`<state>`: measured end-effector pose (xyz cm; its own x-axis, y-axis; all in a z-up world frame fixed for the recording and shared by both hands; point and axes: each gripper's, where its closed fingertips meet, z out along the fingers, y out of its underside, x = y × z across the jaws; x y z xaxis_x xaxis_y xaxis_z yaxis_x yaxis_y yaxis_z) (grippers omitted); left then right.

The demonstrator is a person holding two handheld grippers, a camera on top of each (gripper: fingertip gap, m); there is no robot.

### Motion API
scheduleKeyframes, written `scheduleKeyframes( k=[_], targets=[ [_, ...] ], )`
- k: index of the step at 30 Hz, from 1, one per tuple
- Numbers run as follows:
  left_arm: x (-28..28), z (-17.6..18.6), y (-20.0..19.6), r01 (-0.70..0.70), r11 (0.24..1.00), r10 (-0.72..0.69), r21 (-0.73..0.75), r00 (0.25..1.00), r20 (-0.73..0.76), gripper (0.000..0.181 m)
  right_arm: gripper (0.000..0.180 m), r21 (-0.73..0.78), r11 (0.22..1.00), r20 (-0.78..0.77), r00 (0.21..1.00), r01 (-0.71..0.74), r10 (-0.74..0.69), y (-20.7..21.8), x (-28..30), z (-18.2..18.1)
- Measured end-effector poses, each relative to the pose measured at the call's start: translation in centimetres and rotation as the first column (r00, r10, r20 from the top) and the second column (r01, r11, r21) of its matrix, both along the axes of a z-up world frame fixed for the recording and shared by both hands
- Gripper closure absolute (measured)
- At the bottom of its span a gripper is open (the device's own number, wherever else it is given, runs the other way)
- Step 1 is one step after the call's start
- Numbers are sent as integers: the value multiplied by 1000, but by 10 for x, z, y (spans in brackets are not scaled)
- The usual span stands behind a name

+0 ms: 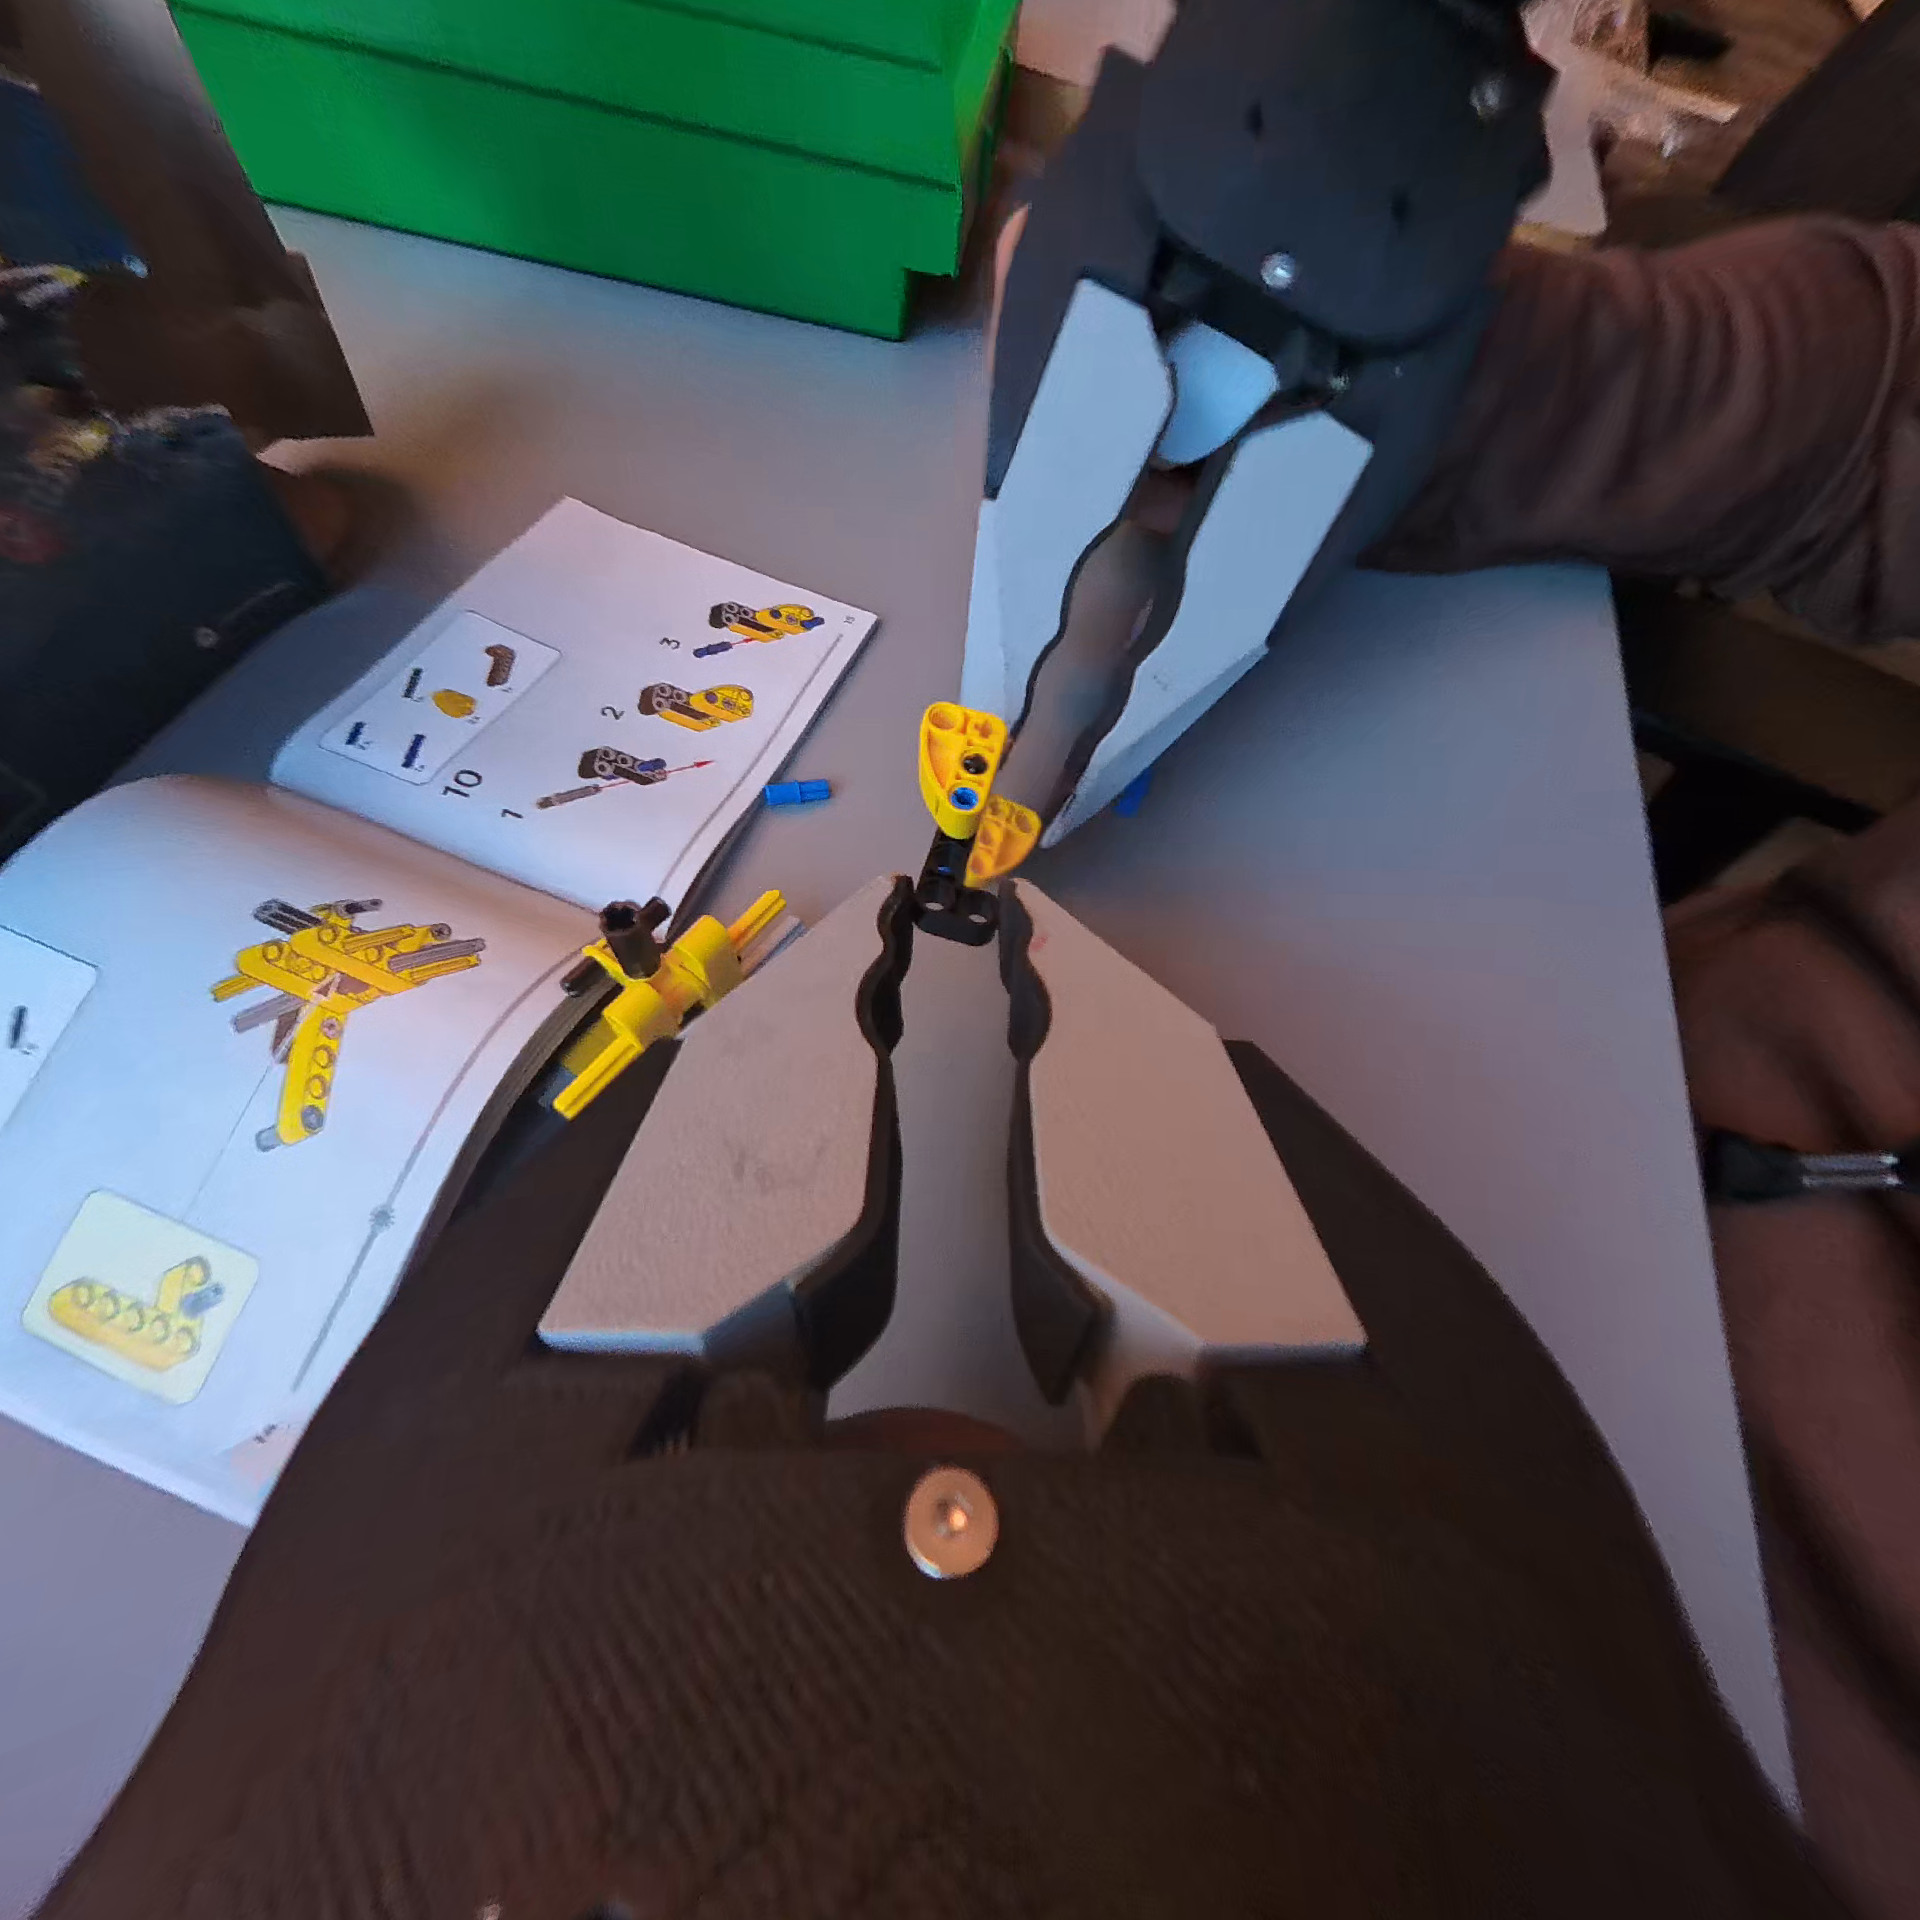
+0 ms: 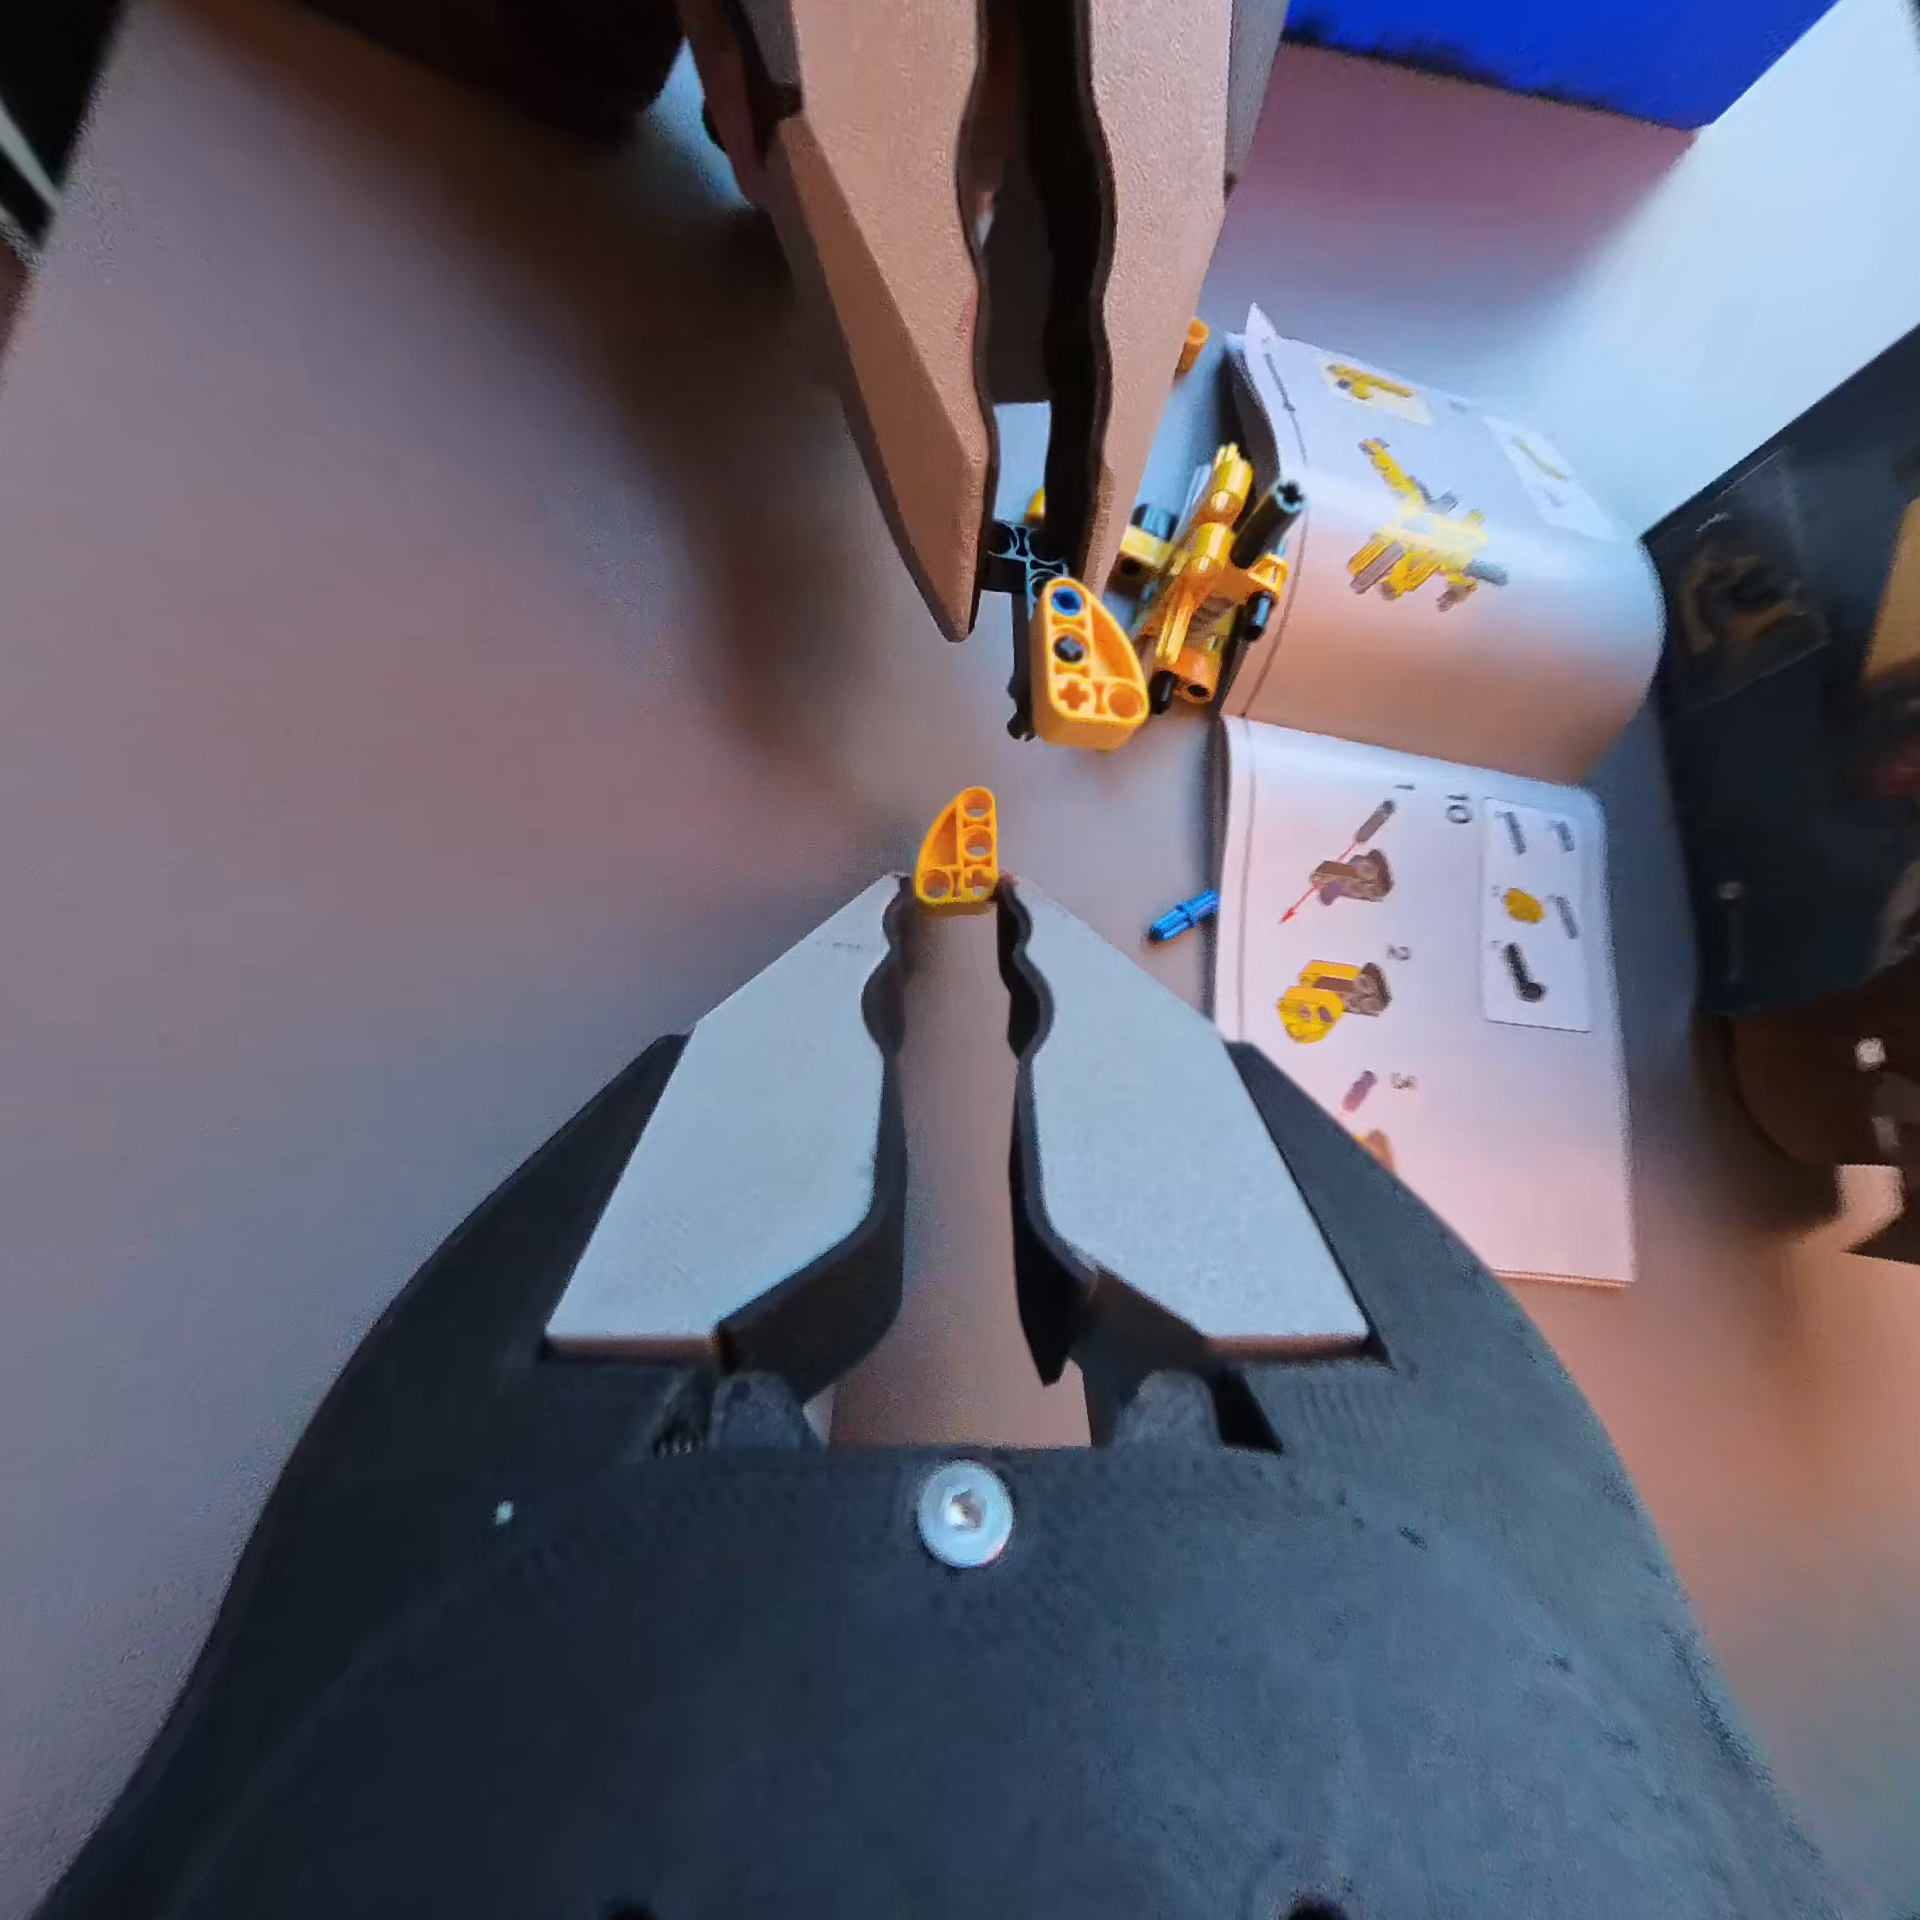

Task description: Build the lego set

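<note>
Both grippers met over the bench (image 1: 1351, 935)
Left gripper (image 1: 951, 894) pinched the black-and-yellow piece (image 1: 961, 764); right gripper (image 2: 951, 883) nipped a loose yellow wedge (image 2: 961, 847); fingers nearly closed.

Light is dim and warm, with a pinkish-orange cast across the grey table (image 1: 1403, 831). Bluish tint on the instruction booklet (image 1: 582, 665) left of the left gripper (image 1: 951, 894). Soft, diffuse shadows; no hard glare. Strong wide-angle distortion bends table edges at the frame borders. Sharpest at the jaw tips; the yellow piece (image 2: 958, 852) at the right gripper (image 2: 951, 888) is crisp. Far corners, green box (image 1: 623, 135) and dark box (image 2: 1787, 748) smear into blur.
</note>
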<state>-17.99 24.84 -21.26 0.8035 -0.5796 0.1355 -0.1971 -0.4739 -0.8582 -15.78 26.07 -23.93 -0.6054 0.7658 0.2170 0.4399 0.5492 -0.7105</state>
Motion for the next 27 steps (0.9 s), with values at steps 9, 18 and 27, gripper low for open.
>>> scheduleKeyframes(
  k=[9, 18, 27],
  targets=[
    [-6, 0, 4, -41, 999, 42, -24, 998, 54, 167, 168, 650, 757, -235, 965, 66, 118, 22, -9, 5],
    [-9, 0, 6, -69, 997, 72, -39, 994, 82, 167, 168, 904, 412, -275, 892, 112, 359, -2, -15, 11],
    [-5, -8, 2, -40, 996, 44, -84, 998, 53, 168, 168, 926, 330, -317, 850, 183, 421, -4, -16, 21]
  ],
)
